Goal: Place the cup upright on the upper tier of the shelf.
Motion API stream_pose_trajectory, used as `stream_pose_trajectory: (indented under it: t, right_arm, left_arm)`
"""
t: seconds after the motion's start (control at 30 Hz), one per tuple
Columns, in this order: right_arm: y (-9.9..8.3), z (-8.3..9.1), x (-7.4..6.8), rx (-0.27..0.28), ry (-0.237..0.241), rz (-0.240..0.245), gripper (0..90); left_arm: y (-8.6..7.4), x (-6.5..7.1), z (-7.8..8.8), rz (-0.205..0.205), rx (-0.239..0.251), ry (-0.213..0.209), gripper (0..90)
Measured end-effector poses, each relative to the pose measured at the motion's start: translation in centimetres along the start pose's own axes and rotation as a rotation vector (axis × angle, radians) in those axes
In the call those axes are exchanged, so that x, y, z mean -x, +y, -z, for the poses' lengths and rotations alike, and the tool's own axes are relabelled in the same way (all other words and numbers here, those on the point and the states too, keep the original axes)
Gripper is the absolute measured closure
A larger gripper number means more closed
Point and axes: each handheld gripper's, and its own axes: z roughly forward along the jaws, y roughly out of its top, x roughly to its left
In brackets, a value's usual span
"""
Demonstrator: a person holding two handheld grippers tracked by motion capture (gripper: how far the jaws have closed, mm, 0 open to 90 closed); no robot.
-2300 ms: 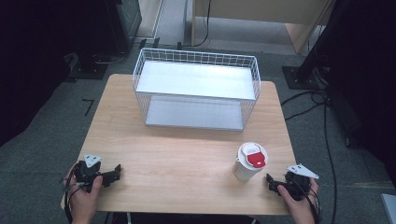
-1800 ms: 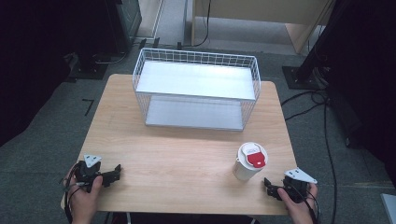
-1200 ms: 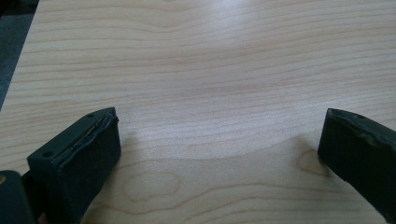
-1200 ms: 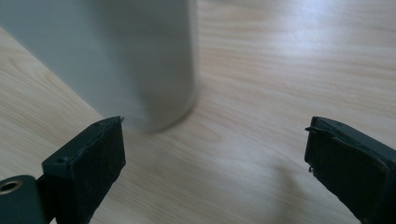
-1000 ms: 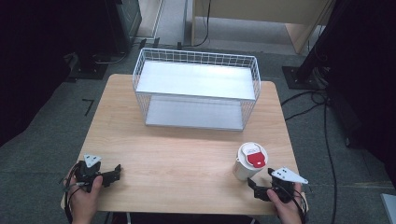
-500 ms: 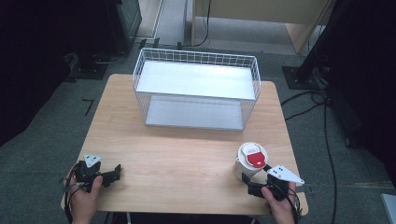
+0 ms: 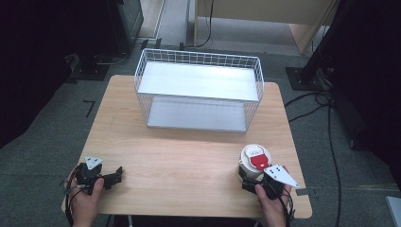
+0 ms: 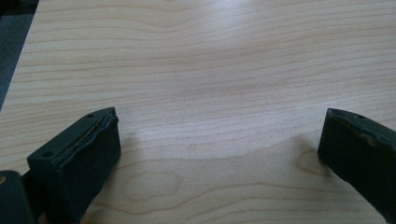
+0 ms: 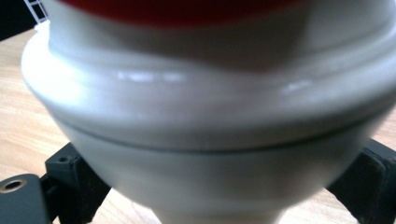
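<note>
White cup (image 7: 254, 161) with a red-and-white lid stands upright at the near right of the wooden table (image 7: 189, 156), well apart from the white wire basket (image 7: 198, 90) at the far side. Right gripper (image 7: 257, 182) is at the cup's near side; in the right gripper view the cup body (image 9: 205, 140) sits between the two black jaws, one at each lower corner, both close to the wall. Contact cannot be confirmed, so whether the jaws are pinching or merely bracketing the cup I cannot tell. Left gripper (image 7: 111, 176) rests at the near left of the table, jaws spread wide over bare wood, holding nothing. Judged step: securing a grasp on the cup. To do it well: centre the cup between the jaws and close on the tapered lower body below the bulging rim, not on the lid. Squeeze gently, as a thin-walled cup may buckle or slip upward along the taper. Keep the gripper level so the cup stays vertical. Lift straight up before any travel toward the basket.
</note>
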Motion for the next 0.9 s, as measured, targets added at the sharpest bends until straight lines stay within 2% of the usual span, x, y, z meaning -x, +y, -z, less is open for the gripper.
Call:
stream_pose_trajectory:
  t: [0.27, 0.43, 0.6, 0.77, 0.9]
  right_arm:
    - [-0.13, -0.78, -0.24, 0.053, 0.01, -0.037, 4.9]
    - [-0.02, -0.96, -0.53, 0.076, -0.012, -0.02, 6.0]
    - [0.03, -1.03, -0.36, 0.086, -0.012, -0.03, 6.6]
    - [0.07, -0.9, 0.15, 0.095, 0.022, -0.051, 7.4]
    - [0.12, -0.87, 0.03, 0.1, 0.04, -0.049, 7.6]
  left_arm:
    - [0.0, -0.01, 0.01, -0.002, -0.001, 0.0, 0.0]
    - [0.0, 0.0, 0.01, -0.001, -0.001, 0.0, 0.0]
    - [0.0, 0.0, 0.01, -0.001, -0.001, 0.0, 0.0]
    - [0.0, 0.0, 0.01, -0.001, -0.001, 0.0, 0.0]
    - [0.03, -0.01, -0.02, 0.0, -0.001, 0.002, 0.0]
